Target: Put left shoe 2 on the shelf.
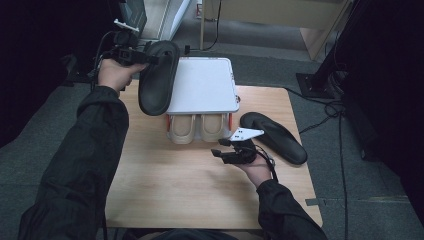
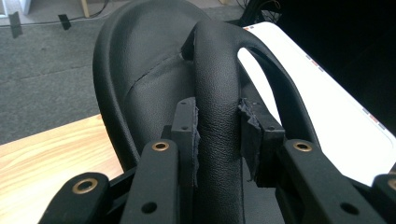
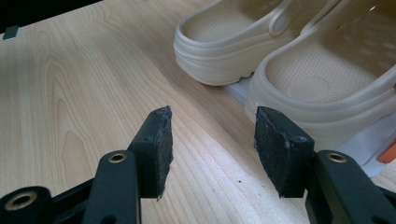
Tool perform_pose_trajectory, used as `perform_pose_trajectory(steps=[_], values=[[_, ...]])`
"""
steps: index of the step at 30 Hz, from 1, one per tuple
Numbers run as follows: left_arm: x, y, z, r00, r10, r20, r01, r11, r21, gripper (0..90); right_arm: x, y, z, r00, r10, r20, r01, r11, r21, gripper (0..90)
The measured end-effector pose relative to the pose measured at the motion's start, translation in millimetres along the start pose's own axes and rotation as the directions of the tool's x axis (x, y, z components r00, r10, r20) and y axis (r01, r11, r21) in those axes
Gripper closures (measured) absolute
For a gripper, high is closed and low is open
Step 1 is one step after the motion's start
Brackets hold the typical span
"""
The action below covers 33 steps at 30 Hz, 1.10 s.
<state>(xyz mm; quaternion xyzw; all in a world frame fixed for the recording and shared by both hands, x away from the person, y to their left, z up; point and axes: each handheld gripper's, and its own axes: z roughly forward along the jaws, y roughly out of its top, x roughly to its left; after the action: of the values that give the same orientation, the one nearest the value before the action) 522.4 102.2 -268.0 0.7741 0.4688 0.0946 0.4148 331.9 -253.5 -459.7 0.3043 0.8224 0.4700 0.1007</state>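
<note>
Two black slippers are on show: one (image 1: 159,77) hangs in the air at the far left of the wooden table (image 1: 165,185), the other (image 1: 274,136) lies flat on the tabletop at the right, just beside a white shelf (image 1: 202,85). The left gripper (image 1: 150,58) is clamped on the strap (image 2: 217,112) of the raised slipper, its pads pressing the strap from both sides in the left gripper view, and the sole hangs down from it with the toe end lower, over the left edge of the shelf. The left hand (image 1: 114,74) holds that tool up beyond the table's far left corner. Under the white top of the shelf stand two beige clogs (image 1: 196,127) side by side, heels toward the person. The right gripper (image 1: 218,148) rests low over the table in front of the clogs, its jaws spread apart with nothing between them; in the right gripper view bare wood shows in the gap and the clogs (image 3: 289,70) stand just ahead. Whether the right hand (image 1: 256,170) touches the table is hard to tell from above. The lying slipper is near that gripper, to its right and apart from it.
</note>
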Motion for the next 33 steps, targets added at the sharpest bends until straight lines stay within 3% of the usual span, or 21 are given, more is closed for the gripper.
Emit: perform_pose_trajectory(steps=[7,13,19,33], values=[[-14.0,6.9,20.4,1.0000,-0.001,0.008,0.001,1.0000,-0.001,69.2,1.2,0.4,-0.2,1.0000,-0.009,-0.002,0.009,1.0000,-0.005,47.6],[-21.4,12.7,37.5,0.9997,-0.022,0.011,0.021,0.9996,0.019,69.2,1.1,0.8,-1.3,0.9999,-0.011,-0.005,0.011,0.9999,-0.009,47.6],[-30.4,15.7,53.5,0.9990,-0.042,0.017,0.042,0.9991,0.005,69.2,1.3,0.9,-2.3,0.9999,-0.011,-0.005,0.011,0.9999,-0.009,47.6],[-26.2,2.5,76.6,0.9959,-0.087,0.021,0.087,0.9957,0.033,69.1,1.8,0.5,-2.7,0.9999,-0.014,-0.002,0.014,0.9999,-0.004,47.6]])
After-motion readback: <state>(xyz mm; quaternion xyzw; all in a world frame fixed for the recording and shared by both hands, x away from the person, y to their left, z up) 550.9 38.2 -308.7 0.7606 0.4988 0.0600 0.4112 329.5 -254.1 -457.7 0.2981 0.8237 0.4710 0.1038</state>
